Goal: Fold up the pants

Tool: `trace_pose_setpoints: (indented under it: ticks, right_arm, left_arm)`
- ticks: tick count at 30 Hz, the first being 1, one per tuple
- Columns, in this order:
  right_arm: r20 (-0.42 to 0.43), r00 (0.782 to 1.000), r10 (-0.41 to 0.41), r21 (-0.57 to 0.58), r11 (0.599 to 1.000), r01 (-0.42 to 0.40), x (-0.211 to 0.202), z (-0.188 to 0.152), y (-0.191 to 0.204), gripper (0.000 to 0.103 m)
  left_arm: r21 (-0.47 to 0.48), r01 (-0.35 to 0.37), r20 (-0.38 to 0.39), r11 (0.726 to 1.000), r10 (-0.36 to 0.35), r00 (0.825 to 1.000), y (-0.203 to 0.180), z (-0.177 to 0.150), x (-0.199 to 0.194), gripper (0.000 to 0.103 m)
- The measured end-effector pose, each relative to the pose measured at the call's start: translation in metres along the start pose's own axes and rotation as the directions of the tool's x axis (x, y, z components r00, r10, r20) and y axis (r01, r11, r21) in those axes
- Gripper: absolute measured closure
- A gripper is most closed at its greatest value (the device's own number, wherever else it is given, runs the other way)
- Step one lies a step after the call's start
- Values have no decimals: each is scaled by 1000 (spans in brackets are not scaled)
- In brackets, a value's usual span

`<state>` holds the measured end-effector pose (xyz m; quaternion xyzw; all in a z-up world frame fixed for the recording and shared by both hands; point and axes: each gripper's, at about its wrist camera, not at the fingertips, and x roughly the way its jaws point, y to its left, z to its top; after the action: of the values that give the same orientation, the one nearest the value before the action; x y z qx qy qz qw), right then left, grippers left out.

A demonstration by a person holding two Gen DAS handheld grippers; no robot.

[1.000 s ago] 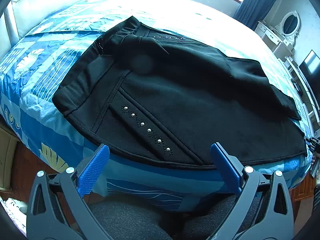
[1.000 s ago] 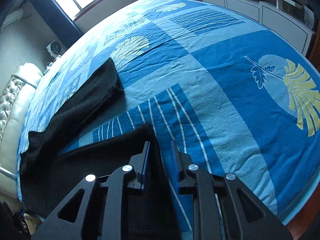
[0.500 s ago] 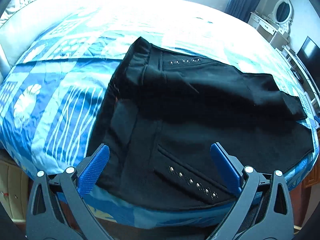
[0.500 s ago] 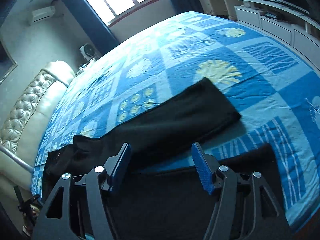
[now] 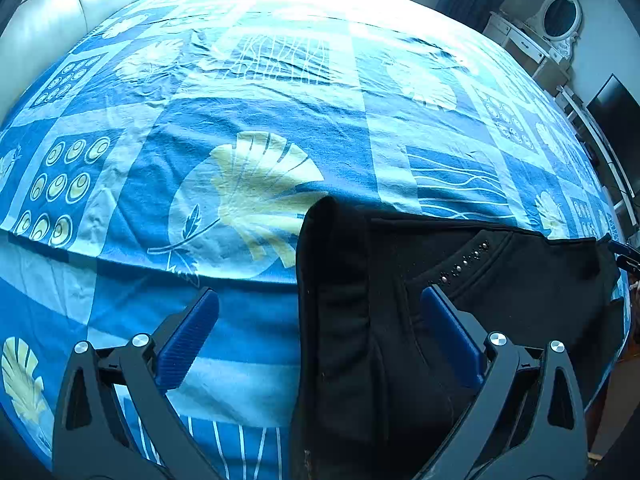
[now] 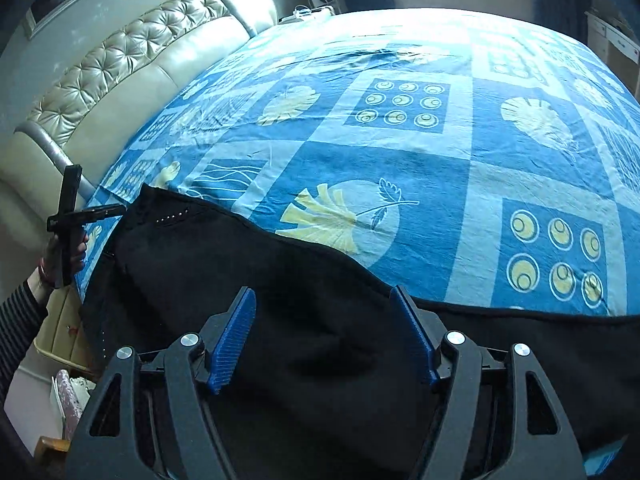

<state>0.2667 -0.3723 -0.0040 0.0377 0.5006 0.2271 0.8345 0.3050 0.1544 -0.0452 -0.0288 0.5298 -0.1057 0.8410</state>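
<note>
Two grippers hung over the pants, both with their blue pads spread wide and nothing between them. The pants (image 6: 280, 288) lay flat along the near edge of the bed (image 6: 440, 160), black against the blue patterned sheet. The left gripper (image 5: 320, 332) sat above the waistband (image 5: 332, 280), which ran away from the camera as a thick ribbed strip; a line of studs (image 5: 464, 260) marked a pocket just to its right. The right gripper (image 6: 324, 336) hovered over the middle of the legs, with the far edge of the cloth curving past its right pad. At the left of the right wrist view, the other tool showed near the waist end, held in a hand (image 6: 66, 252).

The step looked like the approach to a first grab, with the fold itself not yet begun. To do it well, each gripper should have come down on an edge rather than on flat cloth: the left on the waistband corner, the right on the matching seam or hem. Catching both layers mattered, since thick knit slips and a single layer would drag the fold askew. Lifting both ends level would have kept the crease straight.
</note>
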Motion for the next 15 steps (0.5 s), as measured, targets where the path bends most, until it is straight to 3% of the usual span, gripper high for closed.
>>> trace_pose_setpoints:
  ticks: [5,7,9,11,13,14,15]
  right_arm:
    - [-71,997,9,-52,999,-12,30,24,-1,30]
    - [-94,995,43,-43,998,-47,39,29,-3,30]
    - [-128,989,77,-27,996,-82,50,32,-4,30]
    - [-154,984,84,-23,996,-89,59,32,-5,30]
    - [-183,980,77,-33,996,-84,66,30,-3,42]
    - [-201,978,55,-44,997,-65,69,29,-2,60]
    - [-219,975,40,-49,997,-52,72,27,-2,72]
  left_arm:
    - [69,23,-25,997,-22,999,-3,17,27,2]
    - [77,57,-30,995,-55,998,-3,21,33,9]
    - [81,73,-61,994,-68,996,-3,23,41,49]
    - [82,55,-100,995,-47,994,-3,23,52,58]
    - [107,57,-94,993,-47,994,-7,24,52,66]
    - [108,61,-90,992,-52,995,-9,25,51,75]
    - [99,74,-90,992,-65,994,-9,27,50,83]
